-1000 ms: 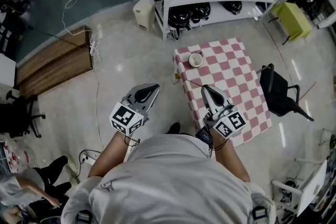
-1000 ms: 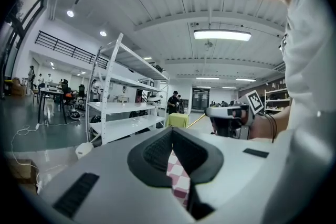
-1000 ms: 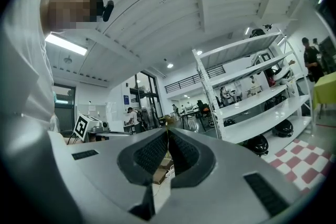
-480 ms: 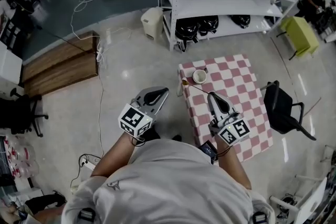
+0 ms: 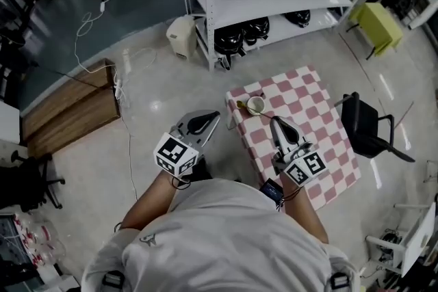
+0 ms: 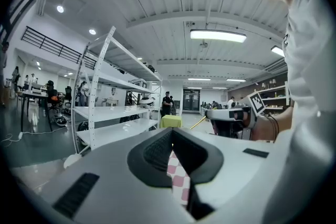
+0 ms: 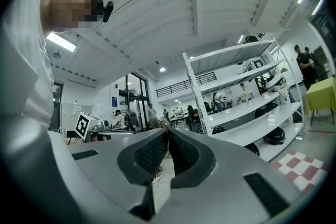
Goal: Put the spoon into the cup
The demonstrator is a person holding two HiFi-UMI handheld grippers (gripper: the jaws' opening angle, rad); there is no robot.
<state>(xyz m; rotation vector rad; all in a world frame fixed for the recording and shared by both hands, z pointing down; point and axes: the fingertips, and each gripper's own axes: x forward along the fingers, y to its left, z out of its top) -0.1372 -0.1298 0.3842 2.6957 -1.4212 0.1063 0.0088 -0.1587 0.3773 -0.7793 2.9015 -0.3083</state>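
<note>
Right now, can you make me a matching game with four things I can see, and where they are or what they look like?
Things:
1. cup
2. spoon
3. left gripper
4. chair

Place, colour or state:
A. held in the right gripper
B. black, beside the checked table
C. white, standing on that table
D. shut and empty, above the floor

Right pairs: 1-C, 2-A, 3-D, 4-B.
</note>
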